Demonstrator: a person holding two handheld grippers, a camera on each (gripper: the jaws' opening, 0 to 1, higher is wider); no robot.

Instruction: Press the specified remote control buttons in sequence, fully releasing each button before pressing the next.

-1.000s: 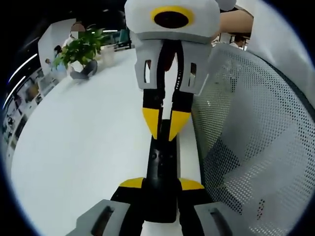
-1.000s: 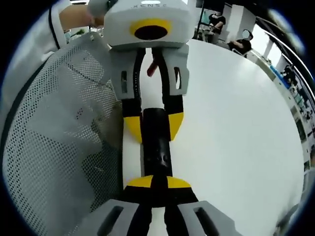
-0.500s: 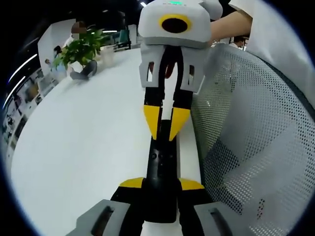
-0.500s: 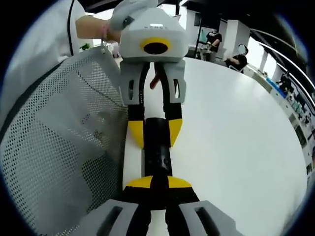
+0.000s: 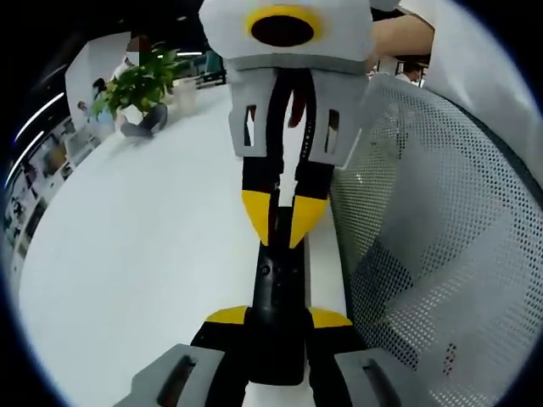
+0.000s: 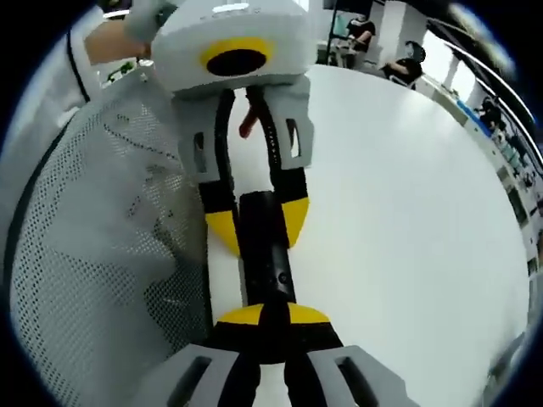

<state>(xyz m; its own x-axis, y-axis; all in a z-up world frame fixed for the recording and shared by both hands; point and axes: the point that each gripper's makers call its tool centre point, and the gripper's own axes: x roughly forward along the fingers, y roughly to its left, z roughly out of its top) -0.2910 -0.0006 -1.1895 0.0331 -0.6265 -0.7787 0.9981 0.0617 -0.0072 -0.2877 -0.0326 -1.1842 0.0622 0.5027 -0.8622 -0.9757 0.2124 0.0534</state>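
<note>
In the left gripper view, my left tool [image 5: 276, 318] pinches the near end of the black remote control [image 5: 277, 292] between its yellow-tipped jaws, which press against the remote's two long sides. The remote is a slim, dark, glossy bar running straight ahead from my jaws, with a couple of small round buttons faintly visible on its upper face; they are too small to read. At its far end my right tool [image 5: 281, 222] comes in from the other side, its yellow tips drawn nearly together and meeting the remote's top face. The white desk [image 5: 144, 254] spreads out to the left of my tool, and a grey mesh chair back [image 5: 433, 246] stands just beside it to the right. Far ahead and to the left, a leafy potted plant [image 5: 140, 85] stands on the desk.

In the right gripper view, my right tool [image 6: 273, 315] has its yellow tips pressed together over the near part of the remote control [image 6: 265, 254], touching its top surface. The remote stretches away from me as a narrow black bar with a small round button showing near my tips. Its far end is clamped between the yellow jaws of my left tool [image 6: 254, 222]. The desk [image 6: 407, 212] opens to the right of my tool; the mesh chair back [image 6: 102, 254] stands to the left.
</note>
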